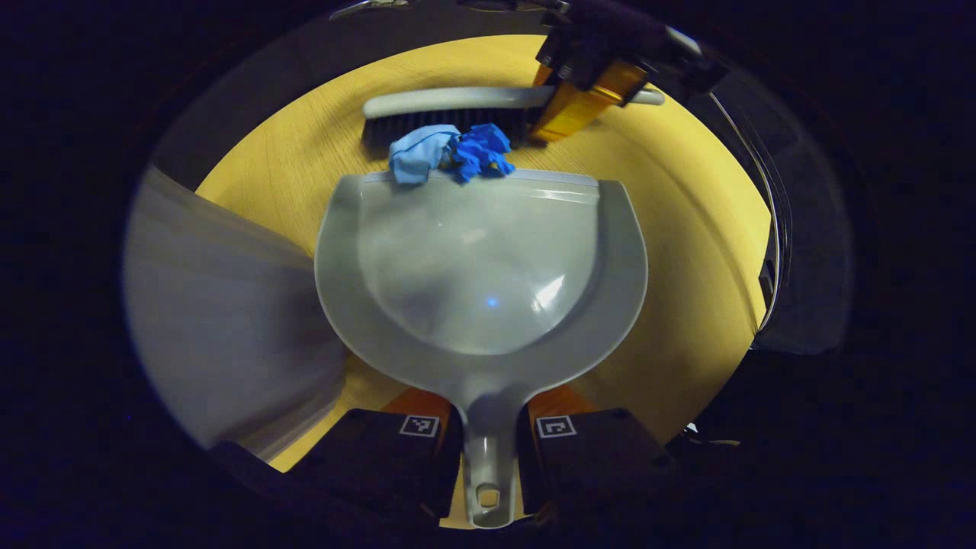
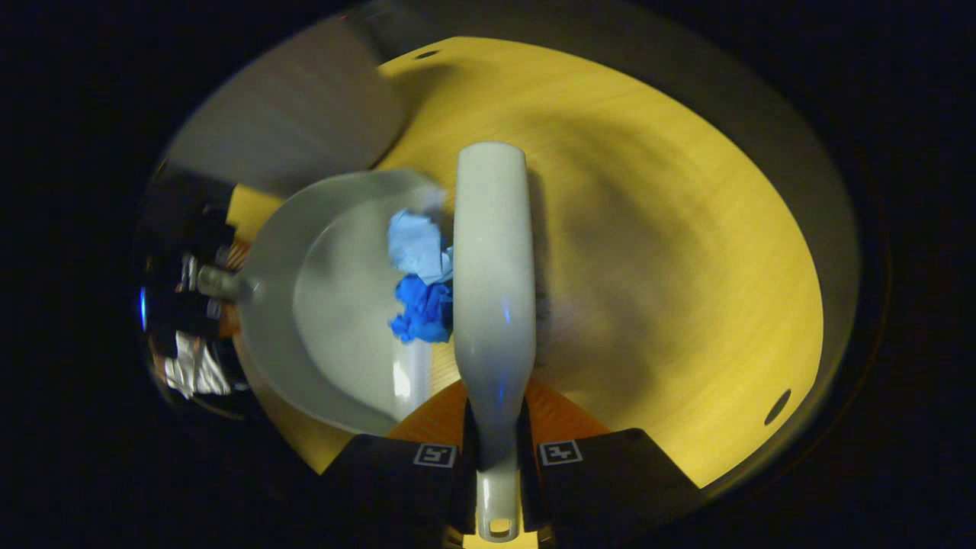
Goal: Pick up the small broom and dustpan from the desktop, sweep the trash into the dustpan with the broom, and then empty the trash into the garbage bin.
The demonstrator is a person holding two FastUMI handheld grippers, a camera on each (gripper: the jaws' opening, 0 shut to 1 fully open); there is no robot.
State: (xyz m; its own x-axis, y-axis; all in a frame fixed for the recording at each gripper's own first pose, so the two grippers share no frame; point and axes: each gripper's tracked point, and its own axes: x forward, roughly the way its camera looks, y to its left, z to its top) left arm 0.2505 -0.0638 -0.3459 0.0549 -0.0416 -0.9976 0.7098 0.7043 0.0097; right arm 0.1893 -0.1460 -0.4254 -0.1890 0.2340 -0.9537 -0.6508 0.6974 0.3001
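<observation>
Nearest in the left gripper view, the left tongs [image 1: 488, 438] are closed on the handle of a grey dustpan [image 1: 480, 267], one finger pressed to each side of the handle. The pan lies flat on the yellow wooden surface [image 1: 701, 252], its open front edge pointing away from the camera.

Right at that front edge sit two crumpled scraps of trash: a pale blue wad [image 1: 418, 155] and a darker blue wad [image 1: 482, 150], both touching the lip and partly over it. Just behind them is the small broom [image 1: 450, 114], its dark bristles pressed against the scraps. Farther still, the right tongs [image 1: 587, 99] grip the broom's handle end.

In the right gripper view, the right tongs [image 2: 497, 457] clamp the broom's handle, and the broom's pale back [image 2: 494, 267] stretches ahead. To its left, the two blue scraps [image 2: 419, 274] rest on the dustpan's mouth [image 2: 335, 305], with the left tongs [image 2: 200, 282] holding its handle beyond.

Judging progress: both tools are picked up, and sweeping appears nearly finished, the trash at the lip but not yet deep in the pan. Emptying it is left. A blurred grey object [image 1: 221, 343] beside the pan may be the garbage bin; I cannot tell.
</observation>
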